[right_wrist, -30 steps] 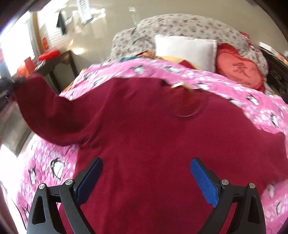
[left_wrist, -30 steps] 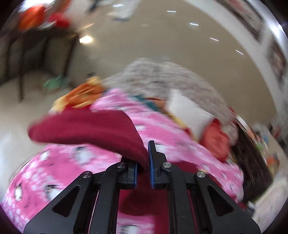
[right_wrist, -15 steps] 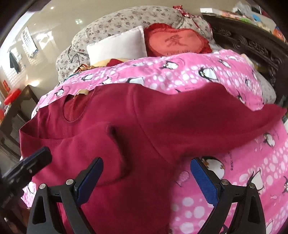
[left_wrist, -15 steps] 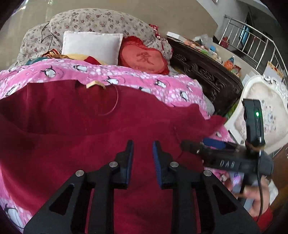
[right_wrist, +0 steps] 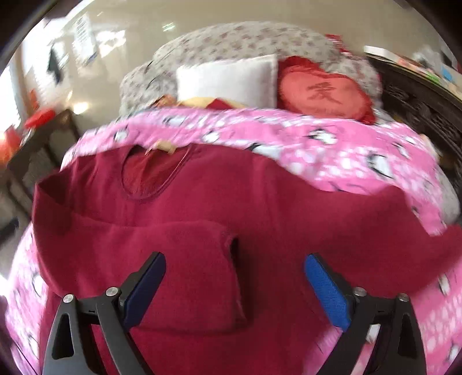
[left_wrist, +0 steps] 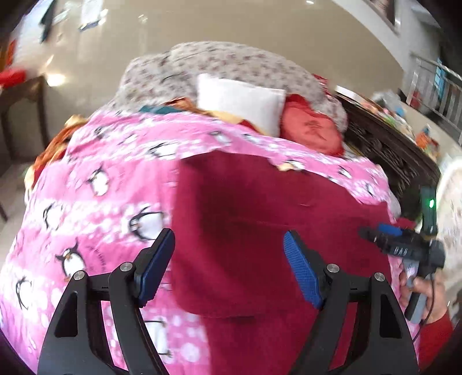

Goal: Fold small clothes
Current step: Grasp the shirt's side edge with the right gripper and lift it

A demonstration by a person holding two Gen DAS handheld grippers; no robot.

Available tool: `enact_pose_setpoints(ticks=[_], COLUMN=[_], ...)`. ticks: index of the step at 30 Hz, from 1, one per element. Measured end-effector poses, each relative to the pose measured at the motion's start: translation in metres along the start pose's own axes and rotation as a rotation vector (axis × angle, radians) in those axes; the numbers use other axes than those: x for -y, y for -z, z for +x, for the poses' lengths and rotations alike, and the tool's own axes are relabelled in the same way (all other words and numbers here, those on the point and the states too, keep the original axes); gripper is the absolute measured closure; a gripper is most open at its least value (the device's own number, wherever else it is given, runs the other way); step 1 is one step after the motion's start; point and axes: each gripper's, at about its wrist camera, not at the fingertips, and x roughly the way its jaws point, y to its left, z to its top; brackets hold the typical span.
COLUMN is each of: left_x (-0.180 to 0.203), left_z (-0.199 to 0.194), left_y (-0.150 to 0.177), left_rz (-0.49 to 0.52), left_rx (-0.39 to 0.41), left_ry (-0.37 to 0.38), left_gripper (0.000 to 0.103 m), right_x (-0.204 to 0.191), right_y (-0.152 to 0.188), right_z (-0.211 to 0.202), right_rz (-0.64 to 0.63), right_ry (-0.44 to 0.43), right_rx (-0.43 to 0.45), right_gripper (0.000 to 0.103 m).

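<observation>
A soft, fuzzy maroon sweater [right_wrist: 260,207] lies flat on a pink penguin-print blanket [left_wrist: 95,190], one sleeve [right_wrist: 179,259] folded across its front. The left gripper [left_wrist: 229,259] and right gripper [right_wrist: 234,284] hover above it, blue-padded fingers spread wide, holding nothing. Motion blur softens everything. A white pillow [right_wrist: 228,79] and a red heart cushion [right_wrist: 323,92] sit behind.

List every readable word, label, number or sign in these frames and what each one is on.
"DAS", roughly: white letters on the right gripper body, blurred, reading uncertain.
One embroidered Chinese character on the red heart cushion; too blurred to name.
Papers on the wall: print unreadable.
The maroon sweater shows no text.
</observation>
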Motion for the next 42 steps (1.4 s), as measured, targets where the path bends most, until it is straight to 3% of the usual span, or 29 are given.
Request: enact_pose_setpoints(ticks=[1, 2, 3, 4, 5, 9, 11, 13, 15, 16, 18, 20, 21, 23, 26, 27, 31, 34, 35, 36, 39, 42], left_x=[-0.007, -0.014, -0.021, -0.023, -0.026, -0.033, -0.035, -0.034, -0.032, -0.031, -0.029, -0.026, -0.024, -0.02, -0.017, -0.018, -0.033, -0.041, -0.043, -0.044, -0.047, -0.052], left_z=[0.004, 0.005, 0.006, 0.008, 0.008, 0.011, 0.013, 0.021, 0.033, 0.036, 0.038, 0.038, 0.038, 0.039, 0.042, 0.044, 0.063, 0.061, 0.061, 0.061, 0.058, 0.056], left_y=[0.0, 0.001, 0.002, 0.002, 0.002, 0.0, 0.002, 0.005, 0.008, 0.009, 0.015, 0.021, 0.024, 0.03, 0.042, 0.045, 0.053, 0.052, 0.052, 0.052, 0.052, 0.05], left_rz=[-0.024, -0.054, -0.082, -0.096, -0.108, -0.138, -0.152, -0.149, -0.12, -0.108, -0.075, -0.036, -0.013, 0.027, 0.049, 0.042, -0.021, -0.053, -0.063, -0.067, -0.07, -0.087], left_rx=[-0.003, -0.004, 0.002, 0.011, 0.022, 0.047, 0.056, 0.048, 0.017, 0.011, 0.011, 0.016, 0.015, -0.001, -0.023, -0.031, -0.088, -0.074, -0.073, -0.073, -0.069, -0.07], left_ry=[-0.007, -0.012, -0.008, -0.003, -0.007, -0.042, -0.046, -0.046, -0.066, -0.075, -0.074, -0.067, -0.073, -0.082, -0.081, -0.082, -0.067, -0.026, -0.016, -0.01, 0.009, 0.04], left_gripper=[0.025, 0.025, 0.025, 0.025, 0.025, 0.025, 0.025, 0.025, 0.025, 0.025, 0.025, 0.025, 0.025, 0.025, 0.025, 0.025, 0.025, 0.025, 0.025, 0.025, 0.025, 0.025], right_x=[-0.01, -0.015, -0.017, -0.012, -0.005, 0.023, 0.051, 0.075, 0.083, 0.086, 0.083, 0.052, 0.032, -0.011, -0.076, -0.097, -0.167, -0.199, -0.213, -0.223, -0.245, -0.246], right_y=[-0.001, -0.004, -0.008, -0.013, -0.023, -0.047, -0.054, -0.055, -0.051, -0.05, -0.048, -0.054, -0.057, -0.066, -0.08, -0.084, -0.094, -0.097, -0.098, -0.098, -0.099, -0.108], right_z=[0.005, 0.003, -0.004, -0.01, -0.017, -0.031, -0.029, -0.005, 0.021, 0.026, 0.012, -0.009, -0.015, -0.019, -0.007, -0.001, 0.02, 0.038, 0.049, 0.058, 0.072, 0.062], right_rz=[-0.078, -0.128, -0.15, -0.116, -0.071, -0.02, 0.076, 0.142, 0.156, 0.171, 0.228, 0.151, 0.096, 0.005, -0.061, -0.098, -0.284, -0.353, -0.382, -0.411, -0.442, -0.413], right_ry=[0.115, 0.182, 0.151, 0.055, 0.014, 0.129, 0.166, 0.137, 0.154, 0.153, 0.165, 0.134, 0.089, -0.065, -0.39, -0.434, -0.378, -0.445, -0.416, -0.377, -0.339, -0.381], right_rx=[0.013, 0.041, 0.073, 0.078, 0.081, 0.164, 0.183, 0.117, -0.011, -0.032, 0.019, 0.101, 0.113, 0.105, 0.048, 0.033, 0.042, 0.025, 0.009, -0.008, -0.007, 0.067], right_gripper=[0.046, 0.078, 0.097, 0.097, 0.097, 0.097, 0.097, 0.097, 0.095, 0.095, 0.09, 0.084, 0.074, 0.059, 0.058, 0.058, 0.058, 0.059, 0.07, 0.088, 0.095, 0.096])
